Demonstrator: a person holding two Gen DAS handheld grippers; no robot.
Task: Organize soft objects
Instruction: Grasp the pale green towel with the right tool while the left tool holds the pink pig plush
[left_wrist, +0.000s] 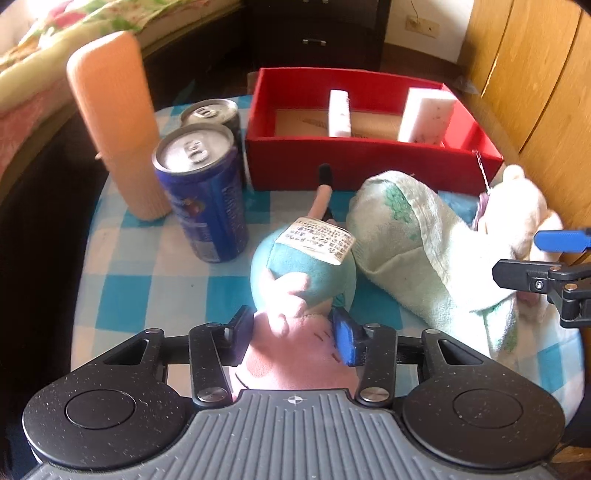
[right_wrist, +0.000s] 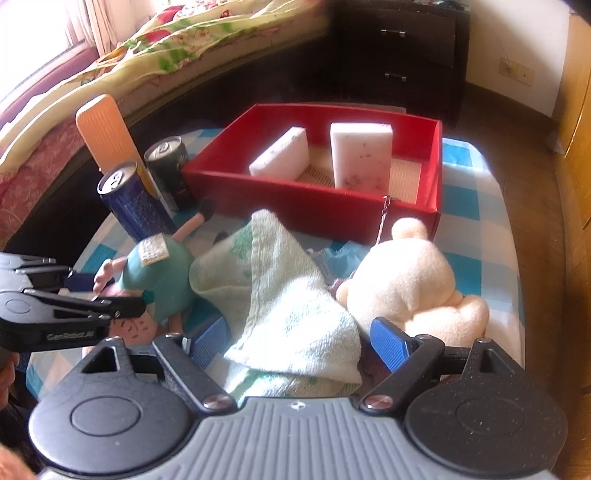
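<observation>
My left gripper (left_wrist: 293, 334) is shut on the pink head of a plush pig doll in a teal dress (left_wrist: 306, 273), which lies on the checked table. The doll also shows in the right wrist view (right_wrist: 159, 280), with the left gripper (right_wrist: 107, 299) on it. My right gripper (right_wrist: 299, 343) is open, its blue pads on either side of a pale green towel (right_wrist: 291, 306). The towel (left_wrist: 424, 243) lies crumpled beside the doll. A cream plush bear (right_wrist: 410, 284) lies right of the towel. A red box (right_wrist: 321, 206) behind holds two white sponges (right_wrist: 360, 155).
A blue can (left_wrist: 201, 192), a dark can (left_wrist: 214, 112) and a tall orange ribbed bottle (left_wrist: 114, 122) stand at the table's left. A bed with a floral cover (right_wrist: 155, 51) and a dark drawer chest (right_wrist: 399, 48) lie beyond. A wooden wardrobe (left_wrist: 535, 74) is on the right.
</observation>
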